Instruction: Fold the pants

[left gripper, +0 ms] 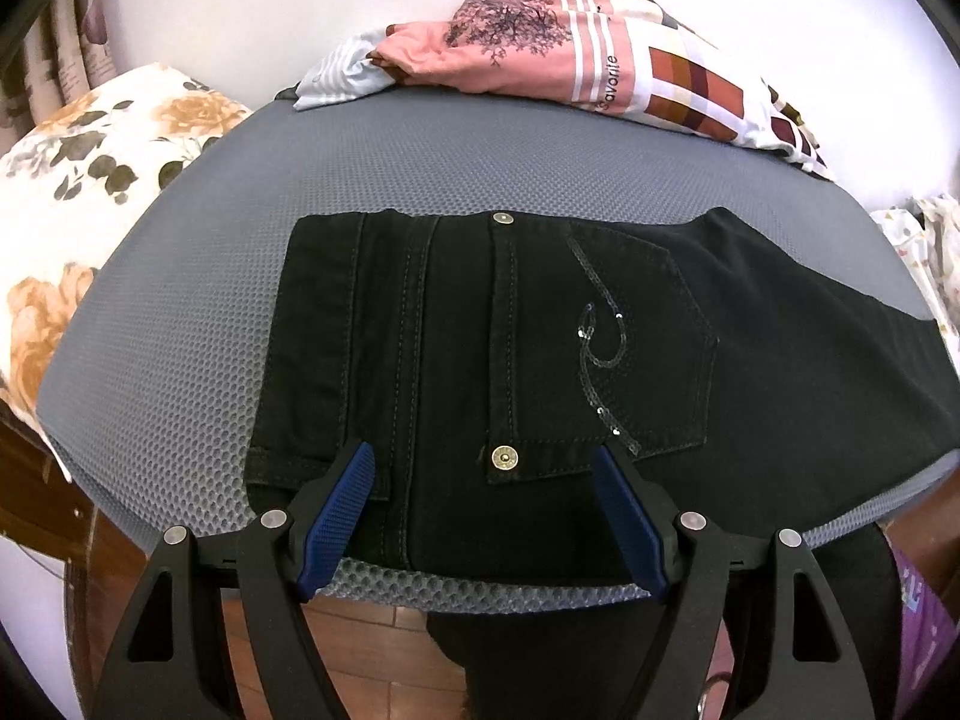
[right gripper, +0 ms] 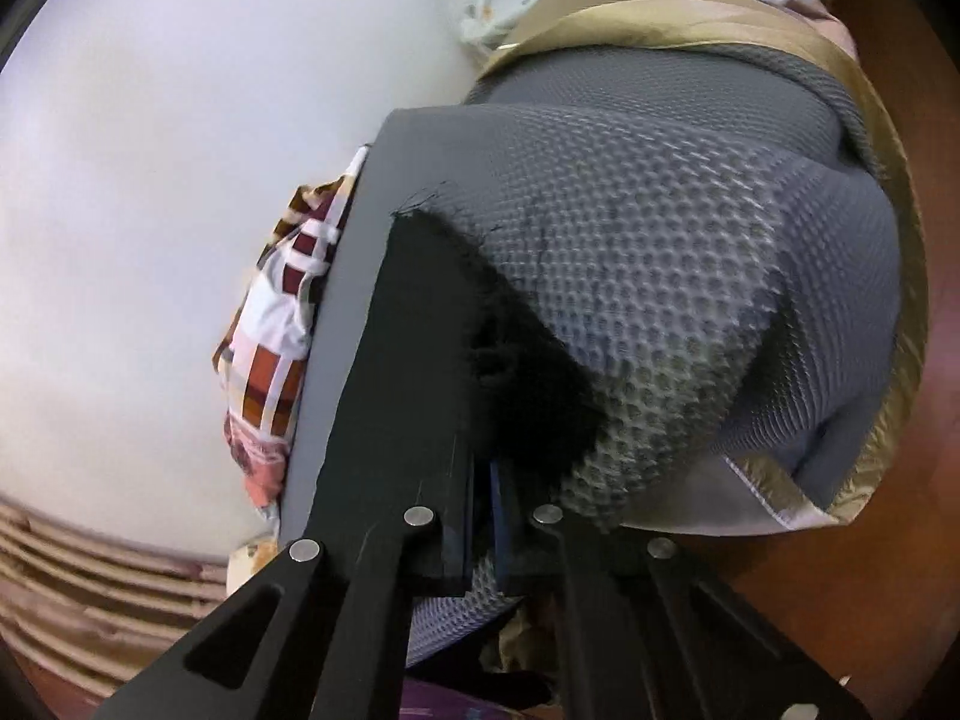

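Note:
Black jeans lie flat on a grey mesh mattress, waistband to the left, sequined back pocket up, legs running off to the right. My left gripper is open, its blue pads just above the near edge of the jeans, holding nothing. In the right wrist view my right gripper is shut on the black jeans, pinching a dark fold at the mattress edge. The view is tilted.
A pile of folded pink and checked clothes lies at the mattress's far edge and shows in the right wrist view. A floral pillow lies left. White wall behind. Wooden floor shows below the near edge.

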The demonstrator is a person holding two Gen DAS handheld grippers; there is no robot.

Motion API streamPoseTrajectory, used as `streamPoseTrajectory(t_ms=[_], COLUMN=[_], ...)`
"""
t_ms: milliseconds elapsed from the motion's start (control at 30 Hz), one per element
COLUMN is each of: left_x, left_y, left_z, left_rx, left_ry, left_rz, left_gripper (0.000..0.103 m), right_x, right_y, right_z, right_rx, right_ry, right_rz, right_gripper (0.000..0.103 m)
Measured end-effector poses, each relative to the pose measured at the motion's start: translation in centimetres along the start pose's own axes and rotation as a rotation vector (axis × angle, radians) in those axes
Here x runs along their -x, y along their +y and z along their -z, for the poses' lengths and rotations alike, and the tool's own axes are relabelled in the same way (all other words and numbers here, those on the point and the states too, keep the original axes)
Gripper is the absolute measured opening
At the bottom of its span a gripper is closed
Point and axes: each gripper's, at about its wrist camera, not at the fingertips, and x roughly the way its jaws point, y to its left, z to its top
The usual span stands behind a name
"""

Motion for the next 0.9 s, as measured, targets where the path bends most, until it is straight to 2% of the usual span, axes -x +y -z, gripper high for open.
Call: streamPoseTrajectory(t_ms=[133, 200, 233, 333, 433, 600, 633, 900], left_x=[0.0, -0.1, -0.2, -0.2, -0.3, -0.4, -0.4, -0.5], left_y=[0.1, 0.0, -0.2, -0.6, -0.6, -0.9, -1.0, -1.0], left_z=[0.0, 0.1, 0.1, 0.2, 0.1, 0.1, 0.1, 0.2], left_rx=[-0.001, -0.008, -0.014, -0.039, -0.035, -0.042, -0.044, -0.048], left_ry=[0.0, 0.0, 0.0, 0.005, 0.005, 0.009, 0.009, 0.009], left_rz=[0.002, 0.0, -0.004, -0.021, -0.016, -0.018, -0.02, -0.02], left_gripper=[0.076, 0.078, 0.078, 0.079, 0.081, 0.082, 0.082, 0.085], right_x=[0.5, 0.2, 0.1, 1.8, 4.0, 3.6, 3.0, 0.2], right_y=[-0.1, -1.1, -1.2, -1.9, -2.4, -3.3, -3.4, -2.0], right_z=[0.4, 0.1, -0.1, -0.9, -2.0, -3.1, -3.1, -1.1], right_rx=[0.016, -0.018, -0.027, -0.068, -0.052, -0.053, -0.057, -0.049], right_ry=[0.022, 0.035, 0.039, -0.02, -0.087, -0.043, -0.027, 0.014], right_rz=[0.042, 0.002, -0.018, -0.079, -0.055, -0.049, -0.051, -0.113], right_gripper=[0.004, 0.002, 0.005, 0.011, 0.016, 0.02, 0.025, 0.029])
